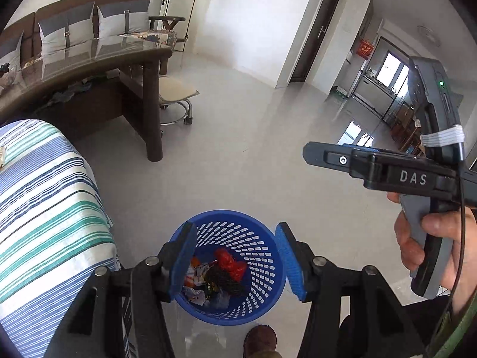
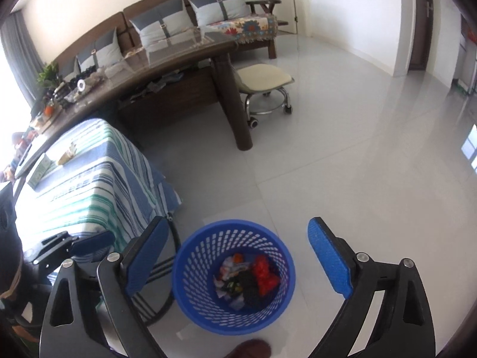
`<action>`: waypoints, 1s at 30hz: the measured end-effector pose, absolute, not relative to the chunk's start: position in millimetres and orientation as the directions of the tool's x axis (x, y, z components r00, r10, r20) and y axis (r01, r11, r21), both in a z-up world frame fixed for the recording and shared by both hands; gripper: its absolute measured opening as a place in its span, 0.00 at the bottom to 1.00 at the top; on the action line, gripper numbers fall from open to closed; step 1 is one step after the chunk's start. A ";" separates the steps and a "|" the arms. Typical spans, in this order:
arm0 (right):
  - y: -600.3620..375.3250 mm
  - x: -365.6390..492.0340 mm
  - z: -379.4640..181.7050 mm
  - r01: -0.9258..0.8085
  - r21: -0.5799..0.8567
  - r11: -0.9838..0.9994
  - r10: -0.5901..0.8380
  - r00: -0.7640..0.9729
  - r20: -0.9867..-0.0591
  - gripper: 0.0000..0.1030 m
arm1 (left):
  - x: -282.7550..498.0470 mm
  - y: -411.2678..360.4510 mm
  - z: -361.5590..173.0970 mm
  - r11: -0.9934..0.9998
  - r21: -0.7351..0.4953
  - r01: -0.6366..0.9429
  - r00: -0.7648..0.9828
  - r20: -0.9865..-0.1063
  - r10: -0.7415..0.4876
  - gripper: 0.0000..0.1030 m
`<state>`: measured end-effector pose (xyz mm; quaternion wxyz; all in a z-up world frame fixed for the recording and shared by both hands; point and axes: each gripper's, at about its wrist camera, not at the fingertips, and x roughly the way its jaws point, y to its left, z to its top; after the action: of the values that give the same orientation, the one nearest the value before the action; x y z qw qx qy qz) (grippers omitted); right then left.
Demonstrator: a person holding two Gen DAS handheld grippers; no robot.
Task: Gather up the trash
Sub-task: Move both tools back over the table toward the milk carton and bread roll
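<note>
Left gripper (image 1: 235, 261) and right gripper (image 2: 238, 264) gape empty.

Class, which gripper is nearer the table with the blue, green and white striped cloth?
Left. The left gripper hangs just beside the striped cloth at the table's edge. The right gripper is farther out over the floor, on the left one's far side.

- White letters "DAS" on the black clamp block of the grey-handled right gripper (image 1: 310, 156), seen in the left wrist view.
- Red square wall sign (image 1: 365, 48) by the far doorway: gold characters, too small to read.
- Nothing else legible.
</note>
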<state>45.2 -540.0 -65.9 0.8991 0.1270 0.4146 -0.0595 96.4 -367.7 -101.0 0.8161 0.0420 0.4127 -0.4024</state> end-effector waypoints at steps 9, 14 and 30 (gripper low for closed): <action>-471.5 50.0 -43.3 0.110 0.135 0.985 0.019 0.700 -0.714 0.98 | 53.1 -261.7 -82.5 0.689 -0.330 0.645 0.333 -0.690 -0.642 0.73; -403.3 56.5 -49.1 -0.013 0.131 0.991 0.102 0.704 -0.703 0.98 | 40.6 -197.6 -86.6 0.804 -0.175 0.568 0.440 -0.761 -0.476 0.80; -186.6 75.3 -102.5 -0.397 0.043 0.917 0.282 0.567 -0.774 0.98 | 155.6 27.1 -83.8 0.949 -0.026 0.314 0.596 -0.772 -0.219 0.82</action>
<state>75.3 -186.6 -102.5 0.8826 -0.0680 0.4235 0.1923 155.6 27.1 -83.8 0.8916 0.0563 0.4238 -0.1495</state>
